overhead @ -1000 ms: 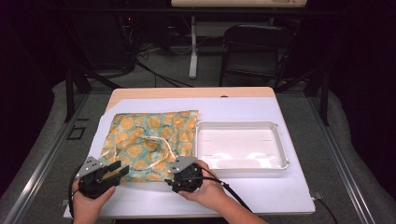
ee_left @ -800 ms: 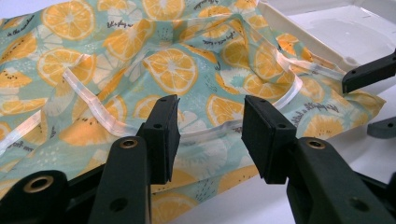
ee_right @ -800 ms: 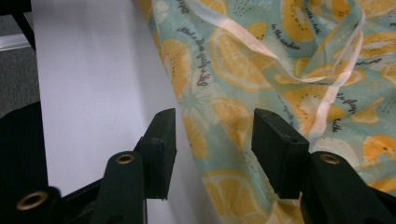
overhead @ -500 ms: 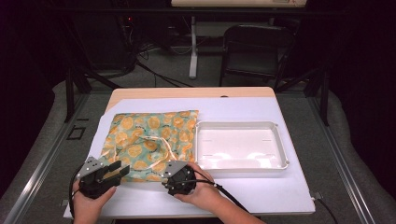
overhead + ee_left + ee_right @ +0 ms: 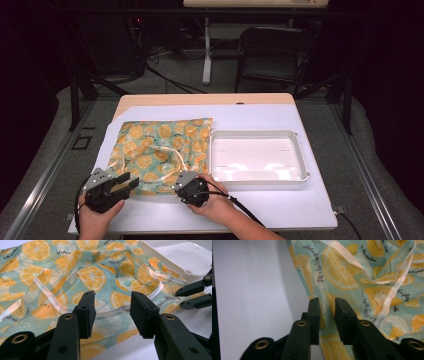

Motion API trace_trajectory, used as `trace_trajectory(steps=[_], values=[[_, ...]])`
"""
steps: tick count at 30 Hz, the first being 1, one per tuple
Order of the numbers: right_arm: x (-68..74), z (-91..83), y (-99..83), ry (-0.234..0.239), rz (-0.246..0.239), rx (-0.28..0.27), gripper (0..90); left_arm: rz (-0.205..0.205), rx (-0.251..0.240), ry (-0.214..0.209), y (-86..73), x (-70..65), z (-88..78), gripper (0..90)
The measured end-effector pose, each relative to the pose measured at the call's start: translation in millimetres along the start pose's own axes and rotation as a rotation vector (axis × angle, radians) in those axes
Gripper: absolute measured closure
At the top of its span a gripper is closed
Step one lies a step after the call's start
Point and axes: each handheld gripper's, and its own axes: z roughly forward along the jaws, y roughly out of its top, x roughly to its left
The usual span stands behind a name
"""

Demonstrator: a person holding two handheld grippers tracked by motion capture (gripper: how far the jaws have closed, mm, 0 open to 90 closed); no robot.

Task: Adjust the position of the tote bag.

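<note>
left gripper [image 5: 112, 312]: jaws wide apart above orange-print fabric bag [image 5: 160, 150], holding nothing | right gripper [image 5: 327, 315]: jaws narrowly parted over the bag's edge

Script lettering on cloth [image 5: 367, 290], words unreadable

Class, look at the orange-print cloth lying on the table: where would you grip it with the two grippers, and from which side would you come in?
Grip the orange-print cloth at its near hem, towards each near corner. It lies flat, its near edge facing the person, and a thin hem suits two jaws sliding in low from that side. The left gripper and right gripper already sit there, jaws apart. Probably avoid the loose white strap.
</note>
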Motion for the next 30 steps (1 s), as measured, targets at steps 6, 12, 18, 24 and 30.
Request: trace_trajectory(steps=[6, 12, 18, 24, 30], values=[[-3.1, -2.7, 1.0, 0.023, 0.020, -0.001, 87.8, 0.000, 0.002, -0.004, 0.0, -0.3, 0.2, 55.3], [-6.0, -5.2, 2.4, 0.044, 0.039, -0.015, 89.4, 0.014, 0.006, -0.007, 0.5, -1.1, -0.4, 55.3], [-8.2, -9.2, 7.8, 0.047, 0.050, -0.034, 89.8, 0.019, -0.004, -0.015, 1.3, -2.9, -1.8, 56.1], [-16.3, -17.2, 17.8, 0.047, 0.067, -0.056, 89.9, 0.076, -0.008, 0.032, 2.7, -6.6, -5.1, 53.5], [-28.3, -21.3, 28.6, 0.043, 0.108, -0.069, 90.0, 0.148, -0.003, 0.042, 4.3, -12.8, -3.9, 49.1]])
